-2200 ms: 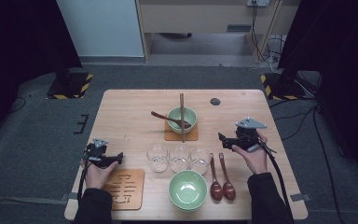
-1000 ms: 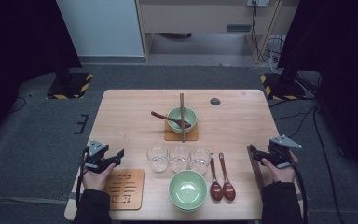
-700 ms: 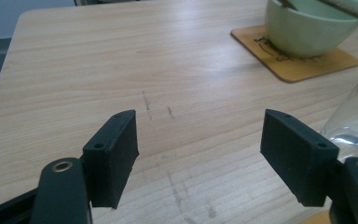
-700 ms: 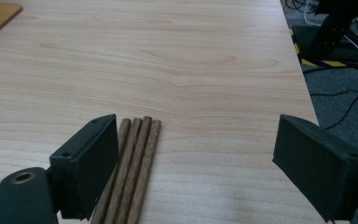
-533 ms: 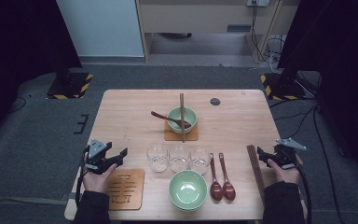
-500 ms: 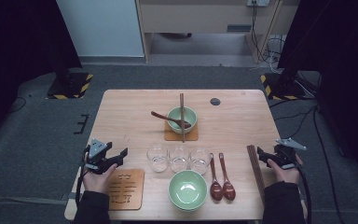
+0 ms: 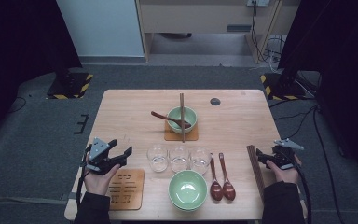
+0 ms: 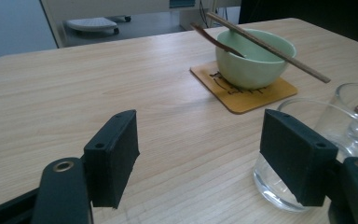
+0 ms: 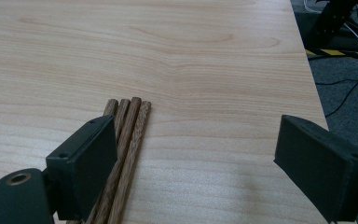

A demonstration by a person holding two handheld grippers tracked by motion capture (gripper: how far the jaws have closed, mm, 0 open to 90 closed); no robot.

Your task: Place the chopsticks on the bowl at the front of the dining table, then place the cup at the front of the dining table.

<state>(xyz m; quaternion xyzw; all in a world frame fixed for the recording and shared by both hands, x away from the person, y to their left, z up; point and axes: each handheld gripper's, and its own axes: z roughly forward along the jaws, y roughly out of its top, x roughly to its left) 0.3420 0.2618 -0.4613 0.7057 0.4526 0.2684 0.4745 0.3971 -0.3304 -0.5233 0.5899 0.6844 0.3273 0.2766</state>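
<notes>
**Right gripper at the chopstick bundle: risks, then setting**

Right gripper (image 7: 261, 157) sits low at the near right of the table (image 7: 242, 116), jaws spread wide and empty. The chopsticks (image 9: 123, 140), a tight bundle lying flat, run just inside its left jaw rather than between the jaws. Likely fault: closing from here could clip only one stick, roll the bundle or nudge it toward the table's near edge.

Left gripper (image 7: 121, 156) hovers at the near left, jaws wide and empty. The closest glass (image 8: 307, 154) stands right behind one jaw; a sideways sweep could tip it.

Surface: pale wood, smooth, matt. Room: grey carpet, dark curtains on both sides, cables on the floor to the far right.
</notes>
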